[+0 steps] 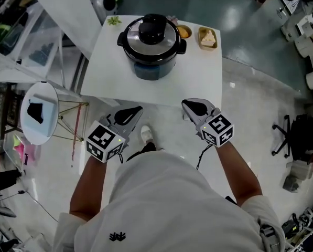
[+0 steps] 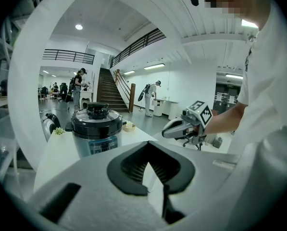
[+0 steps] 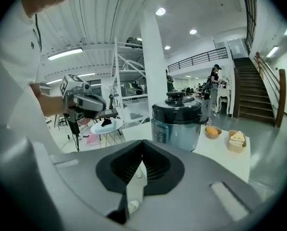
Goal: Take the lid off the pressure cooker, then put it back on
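Observation:
The pressure cooker (image 1: 152, 49) stands on the white table (image 1: 198, 80), toward its far side, with its black-knobbed lid (image 1: 152, 31) seated on it. In the left gripper view the pressure cooker (image 2: 96, 129) is ahead and to the left. In the right gripper view the pressure cooker (image 3: 177, 121) is ahead and slightly right. My left gripper (image 1: 137, 109) and right gripper (image 1: 187, 104) hover side by side just short of the table's near edge. Both are shut with nothing between the jaws, and neither touches the cooker. Each gripper also shows in the other's view: the right gripper (image 2: 168, 131) and the left gripper (image 3: 103, 105).
Behind the cooker sit an orange-filled bowl (image 1: 184, 31), a small tray of food (image 1: 207, 38) and a little green plant (image 1: 114, 20). A round side table (image 1: 39, 112) stands on the floor at left, an office chair (image 1: 290, 135) at right. People stand in the background of both gripper views.

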`<state>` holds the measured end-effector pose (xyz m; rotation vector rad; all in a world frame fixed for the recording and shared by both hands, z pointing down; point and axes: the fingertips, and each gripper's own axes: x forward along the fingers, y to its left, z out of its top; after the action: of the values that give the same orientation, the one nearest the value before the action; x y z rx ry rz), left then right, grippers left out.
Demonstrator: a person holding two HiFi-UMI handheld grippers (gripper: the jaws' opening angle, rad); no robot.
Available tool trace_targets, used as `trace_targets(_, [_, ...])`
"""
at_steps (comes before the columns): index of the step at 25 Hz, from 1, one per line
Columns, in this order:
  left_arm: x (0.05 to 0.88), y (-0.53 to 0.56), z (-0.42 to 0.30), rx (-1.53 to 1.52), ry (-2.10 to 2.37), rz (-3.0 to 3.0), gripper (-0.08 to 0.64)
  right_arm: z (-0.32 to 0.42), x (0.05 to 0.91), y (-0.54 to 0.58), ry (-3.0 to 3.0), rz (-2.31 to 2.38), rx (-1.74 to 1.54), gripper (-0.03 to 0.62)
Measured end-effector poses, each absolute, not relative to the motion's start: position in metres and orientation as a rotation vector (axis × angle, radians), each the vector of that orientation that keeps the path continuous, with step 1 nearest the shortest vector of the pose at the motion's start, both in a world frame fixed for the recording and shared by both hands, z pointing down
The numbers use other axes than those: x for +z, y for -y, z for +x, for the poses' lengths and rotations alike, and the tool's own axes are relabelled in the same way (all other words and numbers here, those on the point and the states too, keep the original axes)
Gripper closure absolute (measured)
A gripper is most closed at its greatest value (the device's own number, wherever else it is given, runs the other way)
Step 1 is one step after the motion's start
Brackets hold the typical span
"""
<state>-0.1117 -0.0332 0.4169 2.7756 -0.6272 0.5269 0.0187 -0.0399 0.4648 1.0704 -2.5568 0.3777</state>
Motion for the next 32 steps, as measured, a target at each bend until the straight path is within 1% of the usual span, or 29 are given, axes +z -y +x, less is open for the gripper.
trace_targets(7, [0.427,-0.028,-0.103,0.567,0.640,2.753,0.552,0.013,0.482,-0.038,2.572,1.030,0.388,0.580])
trace_targets(13, [0.427,-0.061,-0.111,0.615,0.661,2.740,0.552,0.000,0.479,-0.073,2.609,1.017,0.412,0.580])
trace_targets(22, [0.417,-0.058,-0.126,0.591,0.600,2.783,0.552,-0.025,0.461,-0.081,2.593,1.048,0.389,0.580])
trace_targets(26, [0.407,-0.052,-0.143,0.578,0.575,2.807,0.552,-0.041,0.456,-0.075,2.582,1.073,0.393,0.580])
trace_targets(32, [0.421,-0.053,-0.173,0.563,0.546,2.756,0.554,-0.073,0.448,-0.062,2.583,1.076,0.380,0.580])
